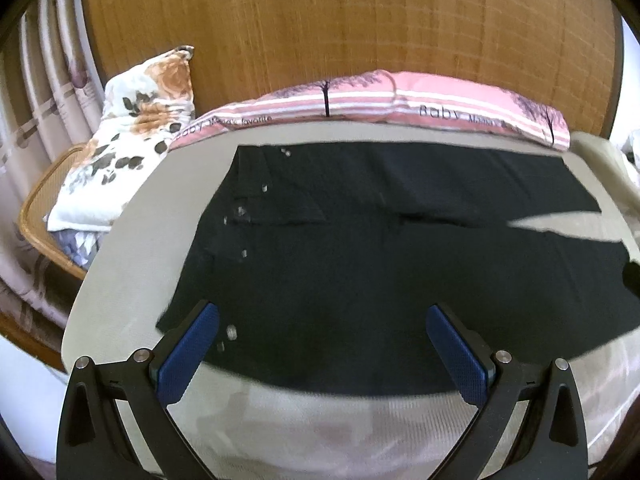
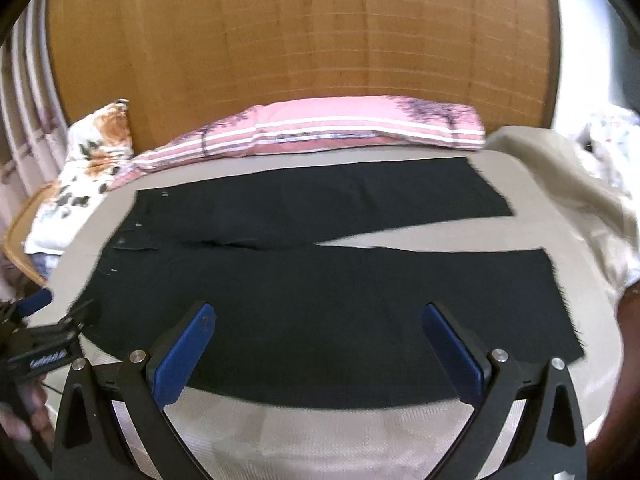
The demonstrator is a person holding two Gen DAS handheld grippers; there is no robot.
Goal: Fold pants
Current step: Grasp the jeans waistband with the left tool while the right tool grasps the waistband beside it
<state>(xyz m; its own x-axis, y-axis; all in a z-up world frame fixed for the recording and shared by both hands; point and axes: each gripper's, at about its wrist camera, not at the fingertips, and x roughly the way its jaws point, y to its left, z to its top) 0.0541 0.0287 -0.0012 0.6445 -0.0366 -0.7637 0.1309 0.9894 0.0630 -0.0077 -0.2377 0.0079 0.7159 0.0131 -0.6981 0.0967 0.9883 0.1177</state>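
Observation:
Black pants (image 1: 360, 272) lie flat on a beige bed (image 1: 120, 280), waist with metal buttons to the left, both legs spread to the right with a narrow gap between them. My left gripper (image 1: 322, 316) is open and empty, hovering over the near edge of the pants near the waist. In the right wrist view the pants (image 2: 320, 300) lie the same way, and my right gripper (image 2: 320, 314) is open and empty over the near leg's edge. The left gripper (image 2: 56, 312) also shows at the far left of that view, by the waist corner.
A pink striped pillow (image 1: 380, 100) lies along the far edge against a wooden headboard (image 1: 340, 20). A floral pillow (image 1: 132, 132) leans at the back left over a rattan chair (image 1: 36, 216). A beige blanket (image 2: 560, 184) is bunched at the right.

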